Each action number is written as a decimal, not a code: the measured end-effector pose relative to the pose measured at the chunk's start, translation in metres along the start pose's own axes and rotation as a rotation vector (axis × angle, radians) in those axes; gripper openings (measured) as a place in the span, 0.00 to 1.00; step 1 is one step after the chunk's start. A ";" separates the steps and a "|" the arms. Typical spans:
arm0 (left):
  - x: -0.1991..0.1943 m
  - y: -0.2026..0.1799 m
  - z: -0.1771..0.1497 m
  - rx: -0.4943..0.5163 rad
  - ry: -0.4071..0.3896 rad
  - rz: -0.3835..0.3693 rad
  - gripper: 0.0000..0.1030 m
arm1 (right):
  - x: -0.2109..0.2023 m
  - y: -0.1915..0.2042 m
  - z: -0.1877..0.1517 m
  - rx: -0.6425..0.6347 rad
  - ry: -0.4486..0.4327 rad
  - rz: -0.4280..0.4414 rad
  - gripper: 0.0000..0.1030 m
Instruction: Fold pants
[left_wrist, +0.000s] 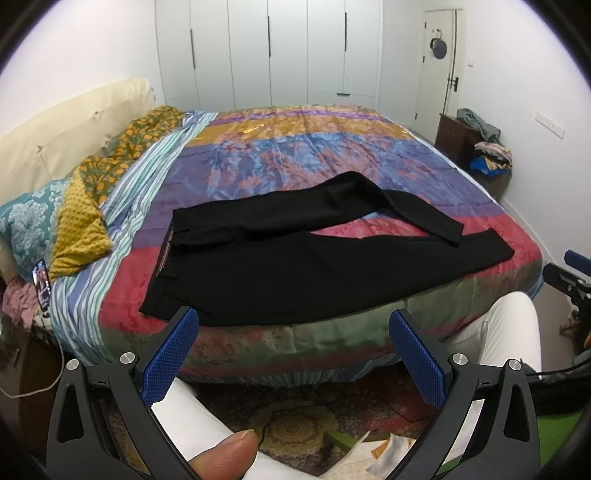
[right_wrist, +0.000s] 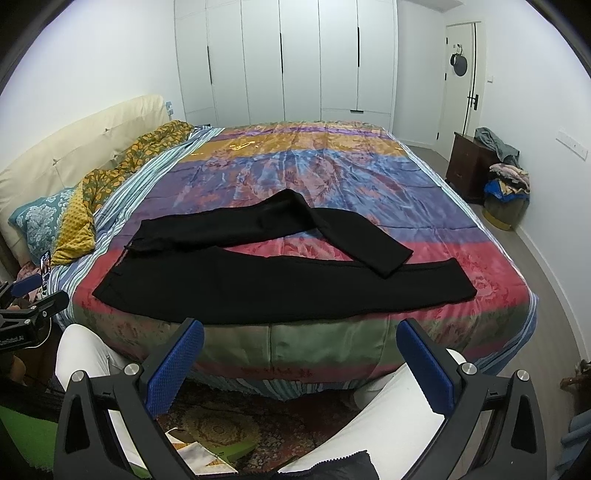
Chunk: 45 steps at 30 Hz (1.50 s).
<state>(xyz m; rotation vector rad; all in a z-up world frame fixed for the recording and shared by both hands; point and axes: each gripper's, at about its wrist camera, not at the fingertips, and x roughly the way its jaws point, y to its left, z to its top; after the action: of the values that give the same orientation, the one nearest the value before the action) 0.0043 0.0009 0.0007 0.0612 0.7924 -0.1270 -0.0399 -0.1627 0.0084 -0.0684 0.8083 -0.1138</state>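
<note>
Black pants (left_wrist: 295, 269) lie spread on the colourful bedspread (left_wrist: 295, 155) near the bed's front edge, waistband to the left, legs to the right. The far leg bends and crosses toward the near leg's hem. They also show in the right wrist view (right_wrist: 258, 284). My left gripper (left_wrist: 293, 332) is open and empty, held in front of the bed just short of the pants' near edge. My right gripper (right_wrist: 299, 343) is open and empty, also in front of the bed edge. The right gripper shows at the right edge of the left wrist view (left_wrist: 569, 277).
Pillows (left_wrist: 55, 221) and a cream headboard (left_wrist: 66, 125) sit at the left. A phone (left_wrist: 41, 284) lies at the bed's left corner. A dark nightstand (left_wrist: 458, 140) and a clothes pile (left_wrist: 491, 158) stand at the right. My white-trousered legs (right_wrist: 388, 413) and a patterned rug (left_wrist: 295, 417) are below.
</note>
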 end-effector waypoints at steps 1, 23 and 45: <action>0.000 0.000 0.001 0.000 0.001 0.001 1.00 | 0.000 0.000 0.000 -0.001 0.000 0.000 1.00; 0.001 0.001 0.005 -0.006 0.011 0.022 1.00 | 0.002 0.001 0.002 -0.003 0.001 0.008 1.00; 0.002 -0.002 0.003 -0.007 0.021 0.025 1.00 | 0.004 0.003 0.002 -0.013 -0.004 0.015 1.00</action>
<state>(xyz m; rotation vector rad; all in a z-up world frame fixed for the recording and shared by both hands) 0.0075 -0.0012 0.0019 0.0658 0.8128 -0.1001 -0.0355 -0.1600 0.0062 -0.0747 0.8057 -0.0939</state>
